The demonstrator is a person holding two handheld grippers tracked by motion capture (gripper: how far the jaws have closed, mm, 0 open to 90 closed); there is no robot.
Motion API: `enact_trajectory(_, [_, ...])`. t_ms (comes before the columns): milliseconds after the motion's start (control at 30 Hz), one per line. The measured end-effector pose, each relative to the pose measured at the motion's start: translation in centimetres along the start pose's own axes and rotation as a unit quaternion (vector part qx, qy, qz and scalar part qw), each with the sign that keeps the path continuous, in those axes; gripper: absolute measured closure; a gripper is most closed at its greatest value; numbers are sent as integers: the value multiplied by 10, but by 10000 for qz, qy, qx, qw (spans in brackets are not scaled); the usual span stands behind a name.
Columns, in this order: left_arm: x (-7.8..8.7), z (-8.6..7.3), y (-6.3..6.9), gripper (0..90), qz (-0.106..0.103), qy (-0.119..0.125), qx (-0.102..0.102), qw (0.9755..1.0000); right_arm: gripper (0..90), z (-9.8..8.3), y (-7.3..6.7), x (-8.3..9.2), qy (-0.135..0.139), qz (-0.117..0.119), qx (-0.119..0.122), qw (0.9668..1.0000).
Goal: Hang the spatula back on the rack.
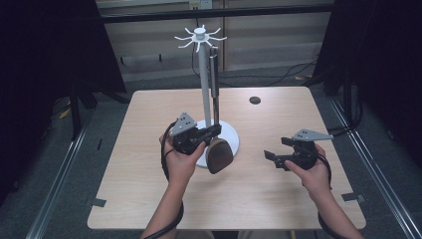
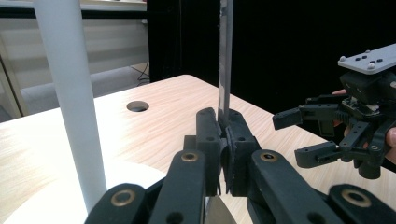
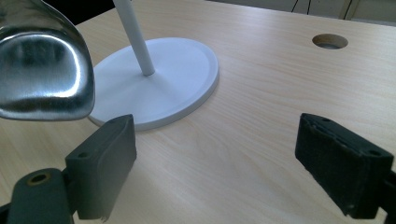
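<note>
A pale wood-grain table (image 1: pixel 149 199) with a round cable hole (image 1: pixel 255 100) stands between dark curtains. On it is a white utensil stand with a slim post, a hooked crown and a round base (image 1: pixel 202 74).

My left gripper (image 1: pixel 215 130) is pressed together on the flat steel handle of a large metal spoon (image 1: pixel 219 155), pinching it low down, just above the bowl. The handle rises straight up from the jaws alongside the post; the bowl hangs just below them, over the near edge of the base. In the left gripper view the pads (image 2: pixel 208 140) bite the strip (image 2: pixel 225 60) squarely.

My right gripper (image 1: pixel 275 155) hovers well off to the side of the stand, jaws spread wide and holding nothing, bare table beyond them.

The step, as I judge it, is hanging the spoon on a hook or taking it off one. To do it well, I would keep the handle vertical, hold the pinch firm so the heavy bowl cannot swing, and move parallel to the post without nudging it.
</note>
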State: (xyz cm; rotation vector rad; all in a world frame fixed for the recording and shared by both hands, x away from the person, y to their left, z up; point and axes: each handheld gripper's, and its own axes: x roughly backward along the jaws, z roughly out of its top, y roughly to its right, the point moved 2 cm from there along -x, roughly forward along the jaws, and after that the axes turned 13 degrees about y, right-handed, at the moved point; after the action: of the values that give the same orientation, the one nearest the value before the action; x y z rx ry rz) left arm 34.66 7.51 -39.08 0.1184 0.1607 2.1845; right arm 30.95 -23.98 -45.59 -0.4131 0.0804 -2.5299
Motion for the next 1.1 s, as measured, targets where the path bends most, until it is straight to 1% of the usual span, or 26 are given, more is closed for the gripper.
enact_trajectory(33, [1,0,-1,867,-46,-27,2,10000,124,0,1,0,-11,-7,7,10000])
enact_trajectory(100, [0,0,-2,863,-30,-18,75,10000,124,0,1,0,-9,-7,3,10000])
enact_trajectory(133, [0,0,-3,861,20,-45,76,10000,124,0,1,0,1,-8,4,10000])
enact_trajectory(167, [0,1,-4,859,-8,-67,72,10000,123,0,1,1,5,-9,10,10000])
enact_trajectory(200, [0,1,-5,858,15,-73,71,9999,123,0,1,1,1,-7,7,10000])
enact_trajectory(267, [0,1,-5,856,-23,-49,123,9999,123,0,1,1,-12,-9,12,10000])
enact_trajectory(333, [0,1,-5,855,-5,-50,154,9999,123,-1,1,1,-15,-6,16,10000])
enact_trajectory(367, [0,1,-5,854,5,-65,128,9999,122,-1,0,1,-19,-1,23,10000])
enact_trajectory(433, [0,1,-6,850,9,-52,166,9998,122,-1,0,1,-15,-4,24,10000])
enact_trajectory(467, [1,1,-7,848,48,-93,165,9998,122,-1,0,1,-19,-3,15,10000])
enact_trajectory(533, [1,1,-9,842,81,-68,187,9998,122,-1,0,1,-15,-8,15,10000])
enact_trajectory(567, [1,1,-9,837,37,-47,238,9997,122,-1,0,2,-18,-18,8,10000])
enact_trajectory(600, [1,2,-10,824,43,-61,253,9997,122,-1,1,2,-14,-15,18,10000])
enact_trajectory(633, [2,2,-10,817,54,-101,231,9997,122,0,1,2,-2,-13,25,10000])
enact_trajectory(667, [1,2,-11,808,-9,-102,244,9996,122,0,1,2,-3,-22,15,10000])
enact_trajectory(700, [1,2,-12,797,2,-112,252,9996,122,0,1,2,-4,-18,14,10000])
enact_trajectory(733, [2,3,-12,793,72,-165,215,9996,122,0,1,2,0,-14,23,10000])
enact_trajectory(767, [1,3,-12,790,87,-134,265,9995,122,0,1,2,-5,-9,28,10000])
enact_trajectory(800, [1,3,-12,787,65,-150,286,9995,122,0,1,2,-11,-3,28,10000])
enact_trajectory(833, [0,3,-13,784,16,-114,308,9995,122,-1,0,2,-26,-8,24,10000])
enact_trajectory(867, [0,3,-13,771,47,-133,307,9994,122,0,0,2,-20,-5,33,10000])
enact_trajectory(933, [0,3,-14,751,38,-138,271,9995,122,0,0,2,-19,3,46,10000])
enact_trajectory(967, [0,3,-14,751,73,-131,307,9994,122,0,0,2,-17,11,52,10000])
enact_trajectory(1033, [-1,3,-15,749,69,-147,310,9994,122,-1,0,1,-24,17,49,10000])
enact_trajectory(1067, [-1,3,-15,740,74,-121,343,9993,121,-1,-1,2,-30,12,44,10000])
enact_trajectory(1100, [-1,3,-15,718,96,-165,296,9994,121,-1,0,2,-32,15,46,10000])
